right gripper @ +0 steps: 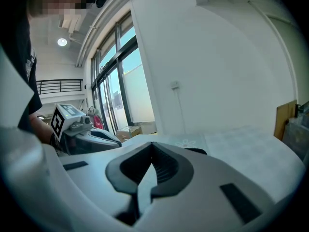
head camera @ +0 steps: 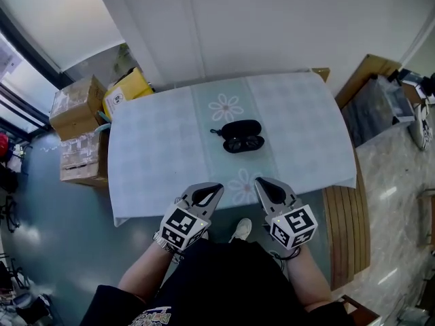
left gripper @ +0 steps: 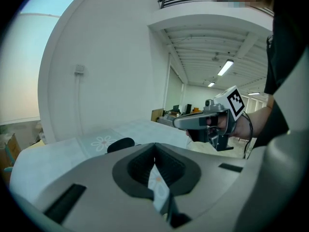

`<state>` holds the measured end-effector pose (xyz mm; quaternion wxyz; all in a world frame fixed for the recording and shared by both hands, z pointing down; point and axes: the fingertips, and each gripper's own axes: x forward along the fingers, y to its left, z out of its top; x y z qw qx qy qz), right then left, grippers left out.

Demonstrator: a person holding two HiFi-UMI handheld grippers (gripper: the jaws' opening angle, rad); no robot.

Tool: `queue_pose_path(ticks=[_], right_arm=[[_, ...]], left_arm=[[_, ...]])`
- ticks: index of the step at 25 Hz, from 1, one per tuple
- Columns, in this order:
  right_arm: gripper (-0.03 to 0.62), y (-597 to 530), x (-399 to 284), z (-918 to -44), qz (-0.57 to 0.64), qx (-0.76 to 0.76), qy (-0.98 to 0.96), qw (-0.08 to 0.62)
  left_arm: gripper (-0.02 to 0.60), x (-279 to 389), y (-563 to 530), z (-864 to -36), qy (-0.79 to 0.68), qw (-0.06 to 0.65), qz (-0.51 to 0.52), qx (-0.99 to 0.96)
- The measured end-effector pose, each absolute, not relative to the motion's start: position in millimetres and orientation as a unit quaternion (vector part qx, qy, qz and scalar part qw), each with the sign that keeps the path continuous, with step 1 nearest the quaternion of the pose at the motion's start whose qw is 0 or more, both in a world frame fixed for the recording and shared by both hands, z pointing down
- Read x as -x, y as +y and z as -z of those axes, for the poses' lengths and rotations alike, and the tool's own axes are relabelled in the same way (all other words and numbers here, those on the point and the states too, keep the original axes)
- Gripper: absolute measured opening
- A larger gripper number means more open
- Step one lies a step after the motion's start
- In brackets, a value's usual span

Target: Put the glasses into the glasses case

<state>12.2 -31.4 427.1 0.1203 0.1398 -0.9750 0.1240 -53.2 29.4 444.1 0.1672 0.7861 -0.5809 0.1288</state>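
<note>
while left gripper (head camera: 219,187) and right gripper (head camera: 259,181) sit closed, empty, the glasses (head camera: 243,143) blur into the glasses case (head camera: 238,127).

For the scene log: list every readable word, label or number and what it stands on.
Nothing reads clearly.
yellow box: white label, too small to read.
left gripper and right gripper cubes: square marker patterns, no words.
shirt: print too blurred to read.

Pale flowered tablecloth (head camera: 163,148), cardboard boxes (head camera: 76,104) at left, wooden bench (head camera: 348,229) at right

Open tablecloth (head camera: 156,155) around glasses case (head camera: 239,128), wall (head camera: 272,26) behind
</note>
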Motion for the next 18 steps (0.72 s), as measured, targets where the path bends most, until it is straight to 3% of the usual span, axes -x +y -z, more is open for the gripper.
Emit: queue_pose_path(ticks=[10,18], right_arm=[[0.023,26,25,-435,-0.140,-0.168,-0.967,0.127],[0.021,42,9,-439,-0.146,-0.226,-0.954,0.131]], left_arm=[[0.028,94,70,-440,-0.552,0.158,-0.135,-0.807],[0.028,93,84,-445,-0.522,0.162,-0.125,-0.828]])
